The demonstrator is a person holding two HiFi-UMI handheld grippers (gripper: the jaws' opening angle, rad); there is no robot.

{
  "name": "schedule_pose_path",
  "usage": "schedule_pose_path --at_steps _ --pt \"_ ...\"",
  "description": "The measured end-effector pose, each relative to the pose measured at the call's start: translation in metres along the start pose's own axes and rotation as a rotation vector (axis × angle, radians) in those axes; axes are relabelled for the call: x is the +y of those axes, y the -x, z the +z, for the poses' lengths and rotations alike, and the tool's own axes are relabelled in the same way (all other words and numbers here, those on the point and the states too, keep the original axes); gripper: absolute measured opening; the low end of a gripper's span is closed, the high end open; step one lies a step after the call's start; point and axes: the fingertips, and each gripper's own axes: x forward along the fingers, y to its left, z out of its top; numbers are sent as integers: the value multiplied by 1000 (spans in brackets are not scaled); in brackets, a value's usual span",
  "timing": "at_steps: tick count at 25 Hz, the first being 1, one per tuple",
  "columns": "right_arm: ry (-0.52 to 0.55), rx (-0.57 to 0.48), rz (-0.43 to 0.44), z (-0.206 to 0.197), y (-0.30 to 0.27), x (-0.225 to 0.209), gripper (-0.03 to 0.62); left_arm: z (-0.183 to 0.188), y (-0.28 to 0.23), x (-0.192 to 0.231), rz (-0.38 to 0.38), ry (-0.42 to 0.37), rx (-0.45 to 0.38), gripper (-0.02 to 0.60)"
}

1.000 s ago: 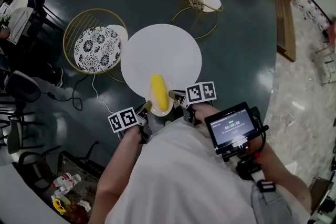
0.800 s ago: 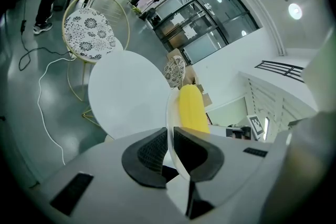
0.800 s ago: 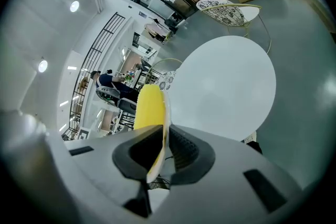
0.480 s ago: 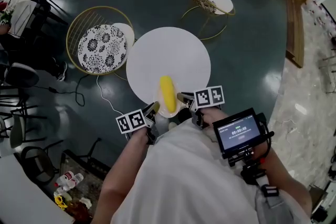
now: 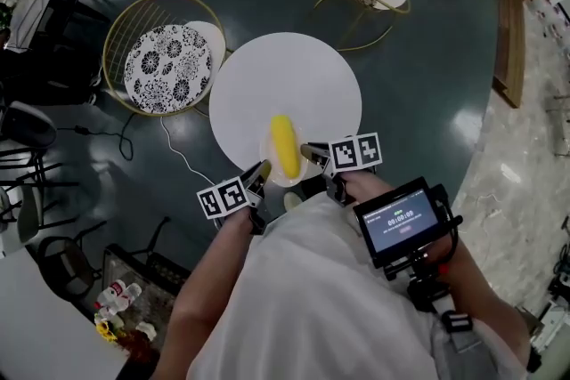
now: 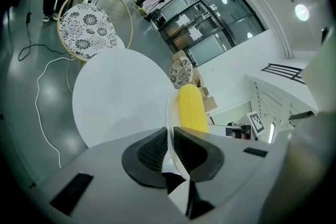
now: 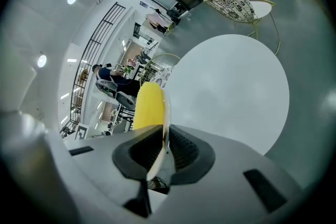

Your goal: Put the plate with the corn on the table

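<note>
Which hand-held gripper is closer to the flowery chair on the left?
Left. The left hand-held gripper clamps the plate rim nearest the chair; the right hand-held gripper clamps the opposite rim.

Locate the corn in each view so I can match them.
Head view: corn lies just below centre, on the plate at the near edge of the table.
Left gripper view: corn right of centre, just above the jaws.
Right gripper view: corn left of centre, just above the jaws.
Shared landmark: the round white table, behind the corn in all three.
</note>
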Motion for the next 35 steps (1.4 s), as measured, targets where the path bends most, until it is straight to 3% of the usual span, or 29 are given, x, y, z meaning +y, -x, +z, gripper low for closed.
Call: schedule_pose_path --at_steps 18,35 --pt "33 60 -21 27 -35 -37 48 23 -41 31 26 5 15 42" --pt "33 93 -73 22 -54 -79 48 19 -75 56 82 -102 89 42"
